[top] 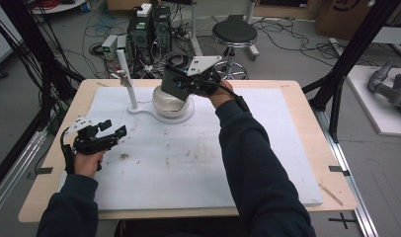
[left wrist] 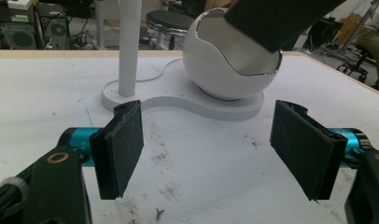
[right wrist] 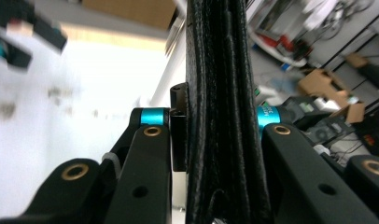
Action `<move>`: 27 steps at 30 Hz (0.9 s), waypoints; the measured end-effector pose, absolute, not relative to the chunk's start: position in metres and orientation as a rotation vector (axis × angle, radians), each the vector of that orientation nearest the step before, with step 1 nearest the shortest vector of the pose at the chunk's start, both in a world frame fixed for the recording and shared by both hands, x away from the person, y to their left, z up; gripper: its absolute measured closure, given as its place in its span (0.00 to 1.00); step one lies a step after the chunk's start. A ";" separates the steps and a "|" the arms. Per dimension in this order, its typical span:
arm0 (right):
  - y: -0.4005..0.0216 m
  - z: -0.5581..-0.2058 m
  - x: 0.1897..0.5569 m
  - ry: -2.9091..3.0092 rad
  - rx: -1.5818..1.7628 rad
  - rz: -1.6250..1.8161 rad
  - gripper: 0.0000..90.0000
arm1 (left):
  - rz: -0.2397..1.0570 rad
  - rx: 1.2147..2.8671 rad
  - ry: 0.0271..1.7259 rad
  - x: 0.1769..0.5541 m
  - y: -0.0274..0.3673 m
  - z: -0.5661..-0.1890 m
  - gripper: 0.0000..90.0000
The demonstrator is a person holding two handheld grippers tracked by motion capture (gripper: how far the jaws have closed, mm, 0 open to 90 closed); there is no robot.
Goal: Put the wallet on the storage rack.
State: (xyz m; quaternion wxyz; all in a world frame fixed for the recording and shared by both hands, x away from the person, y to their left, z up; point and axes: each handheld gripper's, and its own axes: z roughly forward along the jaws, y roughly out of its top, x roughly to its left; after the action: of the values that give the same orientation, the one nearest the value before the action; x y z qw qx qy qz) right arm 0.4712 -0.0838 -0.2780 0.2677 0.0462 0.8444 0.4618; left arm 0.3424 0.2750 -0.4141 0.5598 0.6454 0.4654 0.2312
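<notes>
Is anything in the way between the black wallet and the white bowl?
Nothing visible is. The right gripper holds the black wallet right above the white bowl, whose opening is bare. The white post stands off to the side, and the left gripper waits apart, open.

a white foam sheet (top: 198, 168), stained with brown smudges, covers most of the wooden table (top: 307, 106). a white post (top: 128, 81) stands upright on a flat white base (top: 139, 109) near the far edge. beyond the table, a black round stool (top: 234, 33) stands on the grey floor, with computer boxes (top: 149, 29) and loose cables left of it.
</notes>
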 end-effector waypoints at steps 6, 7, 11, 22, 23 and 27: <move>-0.071 -0.295 0.479 2.314 0.083 1.158 0.83 | 0.546 1.518 1.097 0.342 0.276 -0.414 0.29; -0.069 -0.297 0.480 2.320 0.079 1.144 0.83 | 0.546 1.518 1.097 0.342 0.276 -0.414 0.29; -0.058 -0.309 0.481 2.353 0.041 1.080 0.83 | 0.542 1.521 1.090 0.342 0.276 -0.413 0.29; -0.045 -0.335 0.476 2.458 0.092 1.102 0.72 | 0.542 1.515 1.092 0.341 0.277 -0.413 0.29; -0.044 -0.336 0.476 2.495 0.145 1.090 0.64 | 0.543 1.517 1.090 0.341 0.277 -0.413 0.29; -0.043 -0.342 0.475 2.571 0.270 1.100 0.53 | 0.545 1.514 1.094 0.341 0.277 -0.413 0.29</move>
State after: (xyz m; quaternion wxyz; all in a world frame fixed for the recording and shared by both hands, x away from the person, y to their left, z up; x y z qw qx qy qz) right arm 0.4745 -0.0434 -0.3421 0.1652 0.0949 0.9025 0.3862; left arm 0.3406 0.2770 -0.4128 0.5630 0.6432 0.4646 0.2314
